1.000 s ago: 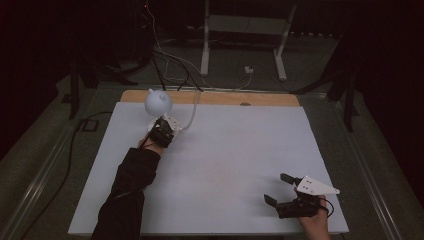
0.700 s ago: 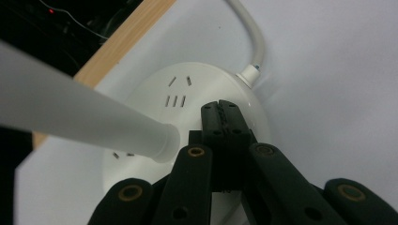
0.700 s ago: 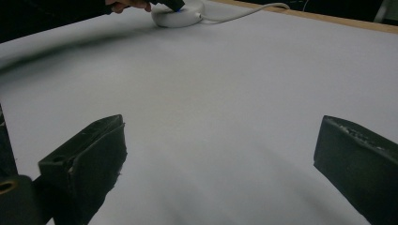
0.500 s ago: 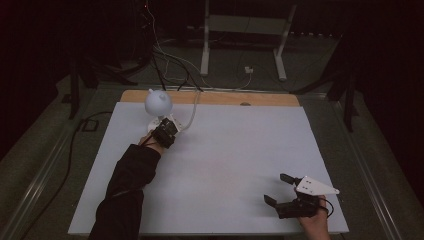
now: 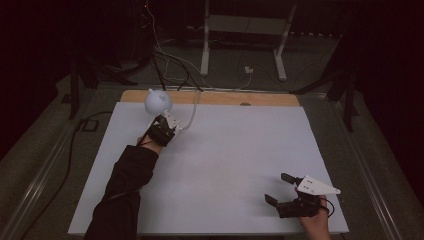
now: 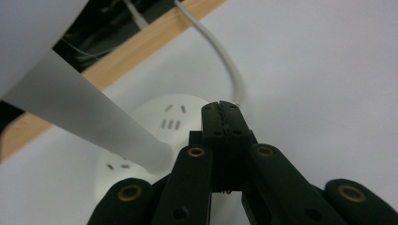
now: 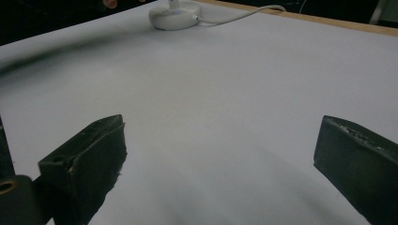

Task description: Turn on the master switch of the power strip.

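A small white lamp stands at the table's far left, with a round head (image 5: 158, 101), a tapered stem (image 6: 94, 122) and a round base (image 6: 155, 122) that has small slots on top. Its white cable (image 5: 190, 112) runs off to the back edge. My left gripper (image 5: 162, 131) is just in front of the lamp, jaws pressed together with nothing between them, and its tips (image 6: 221, 110) hover over the base beside the stem. My right gripper (image 5: 280, 189) rests near the front right corner of the white table (image 5: 240, 150), jaws wide open (image 7: 223, 131) and empty, pointing toward the distant lamp base (image 7: 174, 14).
A wooden strip (image 5: 260, 98) borders the table's far edge. Behind it, loose cables (image 5: 170, 60) and a white metal stand (image 5: 245, 30) sit on the dark floor. A dark-sleeved forearm (image 5: 125, 185) reaches in from the front left.
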